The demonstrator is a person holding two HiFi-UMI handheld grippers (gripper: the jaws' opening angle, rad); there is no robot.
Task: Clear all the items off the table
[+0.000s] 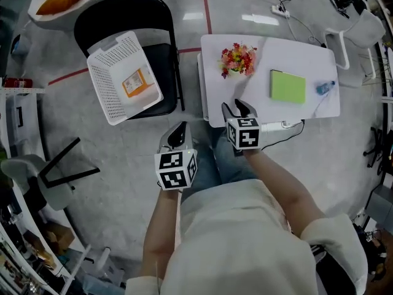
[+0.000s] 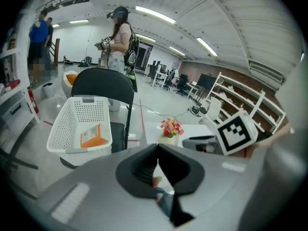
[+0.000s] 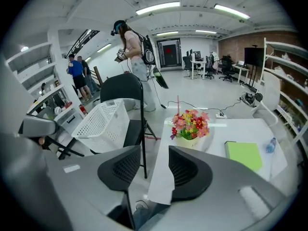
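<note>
Surface: a white rectangular surface point(image 1: 288, 54) stands ahead of the person; three items are carried on it.
Item 1: a pot of pink, red and yellow flowers point(image 1: 238, 60) is set near the surface's left end. It stands upright, axis vertical, blooms up.
Item 2: a flat lime-green pad point(image 1: 287, 86) lies at mid-surface. It looks nearly square from above, so no long axis can be told.
Item 3: a small blue bottle point(image 1: 325, 88) lies on its side near the right edge, long axis roughly across the surface. The cap end cannot be made out.
Receptacle: a white perforated plastic basket point(image 1: 105, 88) sits on a black folding chair point(image 1: 144, 11) left of the surface, and an orange box point(image 1: 136, 82) is held in it.
Left claw point(image 2: 157, 153): the jaws are together and nothing is held. It is off the surface, over the floor.
Right claw point(image 3: 154, 158): the jaws are apart with nothing between them. It is at the near edge, aimed toward the flowers.
Risk 1: the pot is judged top-heavy and could be tipped if only the blooms are clamped.
Risk 2: the lying bottle could be nudged and rolled off the right edge.
Risk 3: a white cable point(image 1: 279, 126) at the near edge could be snagged.
</note>
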